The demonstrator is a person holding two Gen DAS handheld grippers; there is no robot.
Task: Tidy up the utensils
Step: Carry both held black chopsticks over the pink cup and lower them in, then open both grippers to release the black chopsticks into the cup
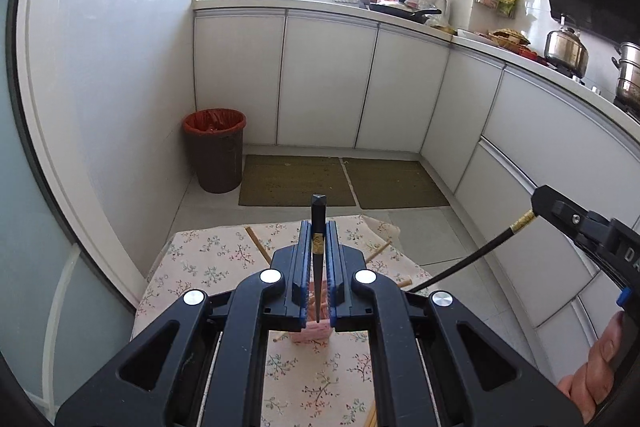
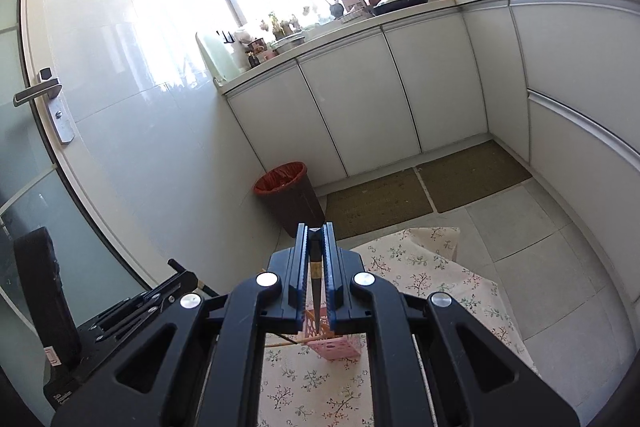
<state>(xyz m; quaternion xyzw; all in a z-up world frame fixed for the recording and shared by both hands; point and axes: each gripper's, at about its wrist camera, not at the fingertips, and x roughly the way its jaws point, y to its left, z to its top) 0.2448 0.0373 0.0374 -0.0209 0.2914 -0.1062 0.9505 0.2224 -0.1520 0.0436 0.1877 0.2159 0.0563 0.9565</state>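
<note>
My left gripper (image 1: 319, 227) is shut on a black chopstick (image 1: 318, 259) with a gold band, tip pointing down at the pink perforated holder (image 1: 312, 333) on the floral cloth. My right gripper (image 2: 316, 229) is shut on a second black chopstick (image 2: 316, 283), its tip over the pink holder (image 2: 336, 347). The right gripper also shows in the left wrist view (image 1: 538, 201) at the right, with its chopstick (image 1: 472, 259) slanting down-left. Wooden chopsticks (image 1: 258, 245) lie loose on the cloth.
The small table with floral cloth (image 1: 200, 259) stands on a tiled kitchen floor. A brown bin with a red liner (image 1: 216, 151) stands by the wall. White cabinets (image 1: 328, 79) and two mats (image 1: 296, 181) lie beyond. A glass door (image 2: 44, 147) is left.
</note>
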